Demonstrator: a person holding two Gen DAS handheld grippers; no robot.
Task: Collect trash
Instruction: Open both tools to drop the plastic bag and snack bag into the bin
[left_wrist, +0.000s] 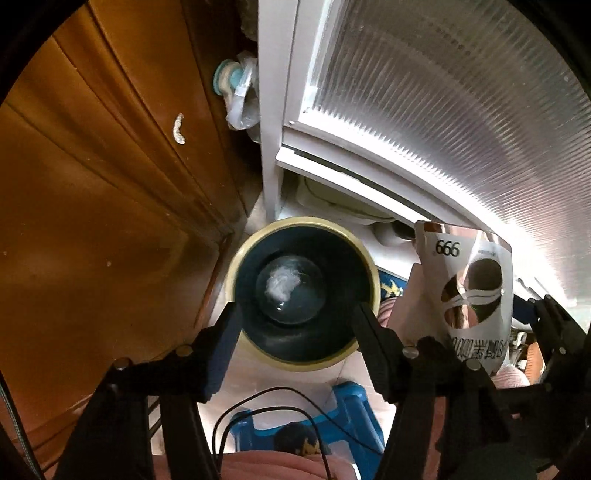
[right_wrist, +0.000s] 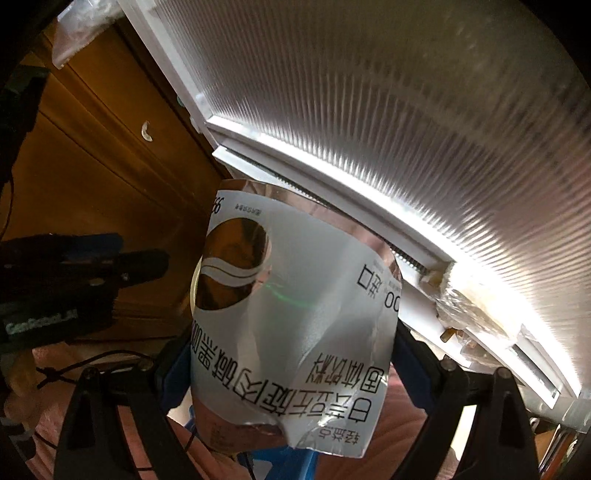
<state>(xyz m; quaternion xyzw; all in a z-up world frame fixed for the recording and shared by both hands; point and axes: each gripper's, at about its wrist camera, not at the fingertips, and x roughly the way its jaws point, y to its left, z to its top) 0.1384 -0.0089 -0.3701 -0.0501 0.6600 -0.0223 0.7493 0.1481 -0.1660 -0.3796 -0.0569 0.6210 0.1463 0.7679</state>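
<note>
Seen from straight above in the left wrist view, a dark round bin (left_wrist: 236, 266) with a cream rim stands on the floor. A white crumpled wad (left_wrist: 282, 286) lies on its bottom. My left gripper (left_wrist: 297, 332) hangs over the bin's mouth, open, with nothing between its blue-padded fingers. To its right, my right gripper (left_wrist: 484, 332) is shut on a silver foil packet (left_wrist: 469, 291) with printed writing. The right wrist view is mostly filled by this packet (right_wrist: 295, 314), clamped in the right gripper (right_wrist: 291, 350). It hides most of the bin (right_wrist: 194, 288); the left gripper (right_wrist: 140, 254) shows at the left.
A brown wooden cabinet (left_wrist: 92, 221) stands left of the bin. A white-framed ribbed glass door (left_wrist: 443, 110) runs behind it. A blue plastic stool (left_wrist: 347, 410), a black cable (left_wrist: 258, 402) and pink fabric (left_wrist: 277, 467) lie near the bottom edge. A plastic bag (left_wrist: 240, 96) hangs between cabinet and door.
</note>
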